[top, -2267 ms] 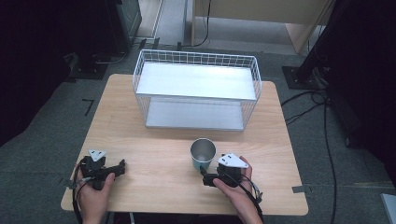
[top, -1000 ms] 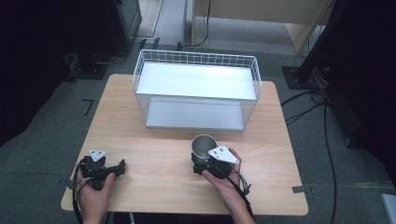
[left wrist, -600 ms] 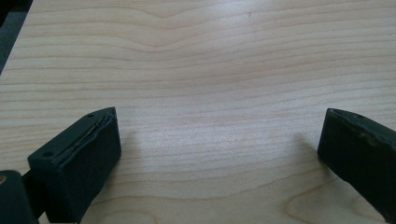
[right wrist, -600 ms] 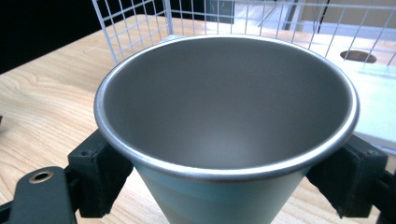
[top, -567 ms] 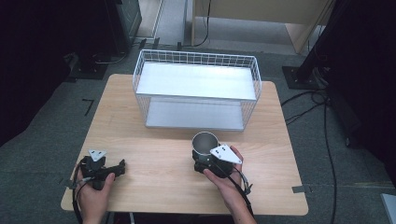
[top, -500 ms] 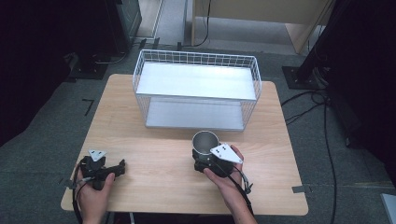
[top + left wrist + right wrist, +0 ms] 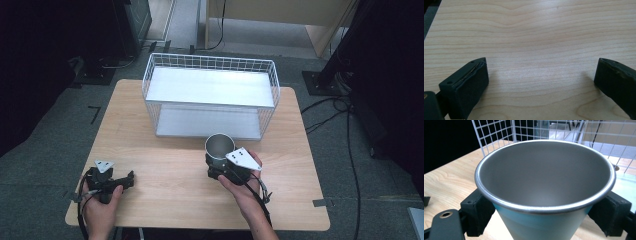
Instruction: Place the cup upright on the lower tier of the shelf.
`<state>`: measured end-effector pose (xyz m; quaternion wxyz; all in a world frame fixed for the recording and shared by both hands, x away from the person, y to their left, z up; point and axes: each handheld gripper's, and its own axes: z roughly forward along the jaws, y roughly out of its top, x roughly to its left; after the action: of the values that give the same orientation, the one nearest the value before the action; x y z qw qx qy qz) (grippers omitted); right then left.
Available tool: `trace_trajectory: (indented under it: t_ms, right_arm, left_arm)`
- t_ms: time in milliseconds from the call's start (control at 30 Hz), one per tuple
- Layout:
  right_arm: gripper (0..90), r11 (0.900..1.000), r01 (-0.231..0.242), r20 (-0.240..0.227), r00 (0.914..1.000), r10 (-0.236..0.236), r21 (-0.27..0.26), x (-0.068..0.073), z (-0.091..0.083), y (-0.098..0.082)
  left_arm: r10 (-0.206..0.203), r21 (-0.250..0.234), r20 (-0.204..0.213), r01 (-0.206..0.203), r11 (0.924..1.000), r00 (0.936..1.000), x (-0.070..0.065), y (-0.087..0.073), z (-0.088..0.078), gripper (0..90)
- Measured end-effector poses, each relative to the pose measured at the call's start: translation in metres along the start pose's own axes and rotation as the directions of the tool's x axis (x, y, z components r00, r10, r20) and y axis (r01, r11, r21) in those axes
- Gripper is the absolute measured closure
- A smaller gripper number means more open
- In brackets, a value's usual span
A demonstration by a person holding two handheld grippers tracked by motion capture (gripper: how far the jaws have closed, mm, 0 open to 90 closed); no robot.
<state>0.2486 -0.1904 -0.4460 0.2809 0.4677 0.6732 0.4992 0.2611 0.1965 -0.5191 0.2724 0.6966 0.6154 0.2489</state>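
A metal cup [image 7: 219, 145] with a pale blue outer wall stands upright in front of the wire rack, its mouth open and empty [image 7: 544, 177]. My right gripper [image 7: 216, 163] is shut on the cup: in the right gripper view its two black jaws press against the cup's sides below the rim [image 7: 546, 216]. At the table's near left corner my left gripper [image 7: 127, 180] rests low over the wood. Its jaws stand wide apart with bare tabletop between them [image 7: 541, 80].
A white wire rack [image 7: 210, 87] with two shelves stands at the back middle of the wooden table [image 7: 165, 165], just behind the cup. Dark stands and cables lie on the floor around the table.
My right gripper slid left up to the cup and closed on it. Since then the cup has shifted slightly toward the rack. The left gripper has stayed put.
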Motion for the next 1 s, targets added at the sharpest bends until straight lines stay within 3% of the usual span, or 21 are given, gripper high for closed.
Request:
trace_trajectory:
  t_ms: [1000]
  right_arm:
    - [14.5, 0.995, 0.002, 0.031, 0.9995, 0.001, -0.101, -0.006, -0.004, 0.053]
  left_arm:
    - [0.002, 0.002, 0.001, -0.002, 1.0, 1.0, 0.0, 0.0, 0.0, 0.0]
